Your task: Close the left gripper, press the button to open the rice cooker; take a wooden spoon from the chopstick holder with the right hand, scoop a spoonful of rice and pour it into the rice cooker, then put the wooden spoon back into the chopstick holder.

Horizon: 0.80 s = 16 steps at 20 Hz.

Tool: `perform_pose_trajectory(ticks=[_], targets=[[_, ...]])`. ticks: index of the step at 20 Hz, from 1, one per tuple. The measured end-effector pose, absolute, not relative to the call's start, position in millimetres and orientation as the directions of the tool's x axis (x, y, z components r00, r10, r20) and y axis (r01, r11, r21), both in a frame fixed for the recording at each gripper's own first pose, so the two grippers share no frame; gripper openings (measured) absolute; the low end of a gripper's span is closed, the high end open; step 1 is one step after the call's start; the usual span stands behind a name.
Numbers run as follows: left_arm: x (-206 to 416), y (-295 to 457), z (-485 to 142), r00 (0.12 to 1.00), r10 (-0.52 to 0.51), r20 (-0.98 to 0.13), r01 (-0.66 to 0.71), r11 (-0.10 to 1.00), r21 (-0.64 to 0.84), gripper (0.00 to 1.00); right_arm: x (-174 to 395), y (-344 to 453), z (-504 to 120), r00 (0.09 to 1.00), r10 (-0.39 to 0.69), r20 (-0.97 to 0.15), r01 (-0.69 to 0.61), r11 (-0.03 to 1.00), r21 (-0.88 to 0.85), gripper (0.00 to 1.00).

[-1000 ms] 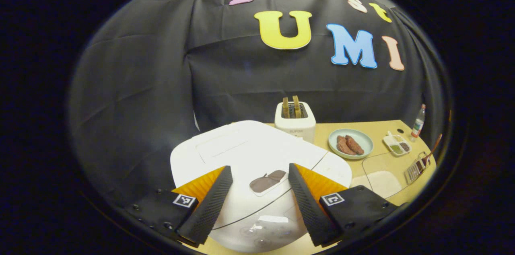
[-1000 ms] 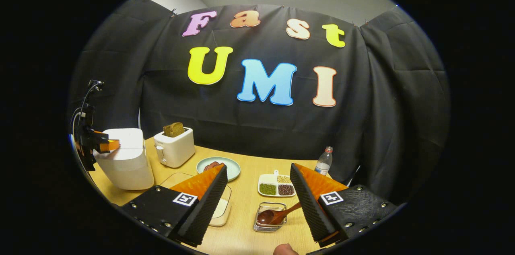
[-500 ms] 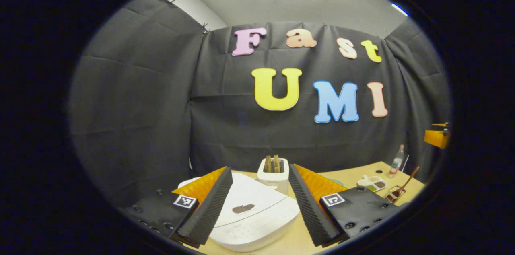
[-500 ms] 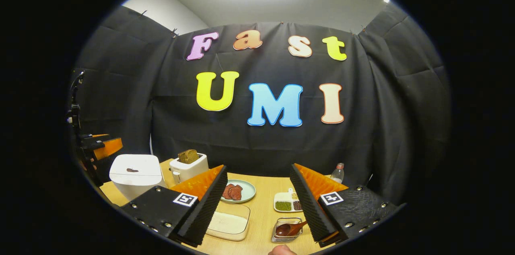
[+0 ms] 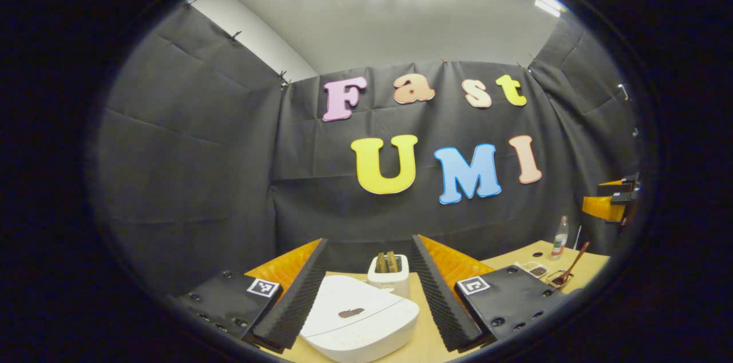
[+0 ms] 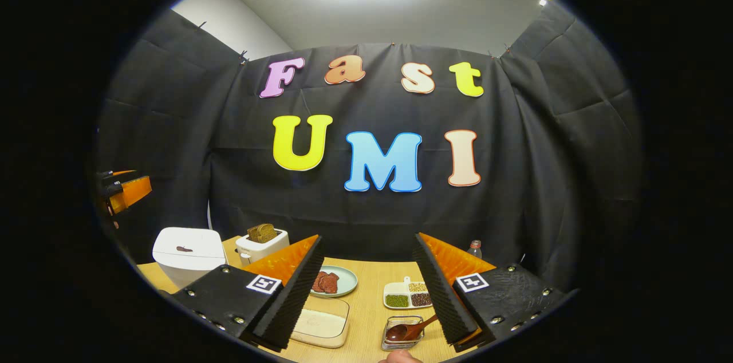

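Holding both tools level above the worktop, I have my left hand-held gripper with its jaws spread wide and nothing between them, and my right hand-held gripper likewise agape and empty.

In the left gripper view the white rice cooker sits near, between my fingers, lid down, with its dark button on top facing up. Just beyond it stands a white toaster with bread slices upright in its slots.

In the right gripper view the rice cooker stands at the far left of the worktop, the toaster beside it. A green plate of reddish pieces lies toward the middle, a clear container of rice lies near, by my left finger, and a white divided dish of beans lies to the right with a bottle behind it.

The chopstick holder, a wire basket, sits near, just left of my right finger. The wooden spoon lies tilted in it, bowl low to the left, handle rising to the right toward that finger. Open worktop runs between the rice container and the holder. A fingertip shows at the near edge. My left gripper hangs high at the far left, above the cooker.
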State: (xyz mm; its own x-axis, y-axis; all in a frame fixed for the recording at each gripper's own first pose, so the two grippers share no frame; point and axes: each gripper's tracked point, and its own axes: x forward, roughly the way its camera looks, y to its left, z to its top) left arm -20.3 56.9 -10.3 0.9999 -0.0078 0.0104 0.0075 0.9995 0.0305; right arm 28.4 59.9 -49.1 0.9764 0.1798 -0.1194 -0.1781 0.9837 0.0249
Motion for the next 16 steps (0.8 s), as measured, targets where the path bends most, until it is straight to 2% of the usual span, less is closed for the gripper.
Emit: perform_pose_trajectory(ticks=[2, 3, 4, 5, 10, 11, 14, 16], targets=[[-18, 53, -9, 1.0, -0.013, 0.011, 0.013, 1.0, 0.014, 0.99, 25, 58, -48, 0.978, 0.172, -0.119, -0.17, 0.985, 0.024, 0.95], [-17, 53, -8, 1.0, -0.014, 0.012, 0.014, 1.0, 0.003, 0.96, 23, 56, -46, 0.98, 0.164, -0.115, -0.163, 0.986, 0.019, 0.95], [-16, 54, -9, 1.0, -0.014, 0.012, 0.014, 1.0, -0.008, 0.99, 22, 53, -44, 0.982, 0.156, -0.108, -0.156, 0.988, 0.013, 0.95], [-14, 55, -9, 1.0, -0.013, 0.009, 0.013, 1.0, -0.018, 0.96, 22, 51, -41, 0.984, 0.148, -0.1, -0.147, 0.989, 0.01, 0.95], [-5, 57, -8, 1.0, -0.001, 0.007, 0.002, 0.998, -0.069, 0.96, 23, 48, -37, 0.987, 0.131, -0.09, -0.13, 0.991, 0.009, 0.95], [-4, 55, -6, 1.0, -0.001, 0.012, 0.002, 0.997, -0.072, 0.94, 24, 47, -35, 0.988, 0.126, -0.085, -0.126, 0.992, 0.007, 0.95], [-3, 48, -4, 1.0, -0.013, 0.021, 0.014, 0.998, -0.06, 0.96, 26, 46, -34, 0.989, 0.122, -0.082, -0.122, 0.992, 0.004, 0.95], [-1, 43, -2, 0.999, -0.022, 0.027, 0.023, 0.999, -0.045, 0.94, 28, 47, -34, 0.989, 0.124, -0.085, -0.124, 0.992, 0.012, 0.95]])
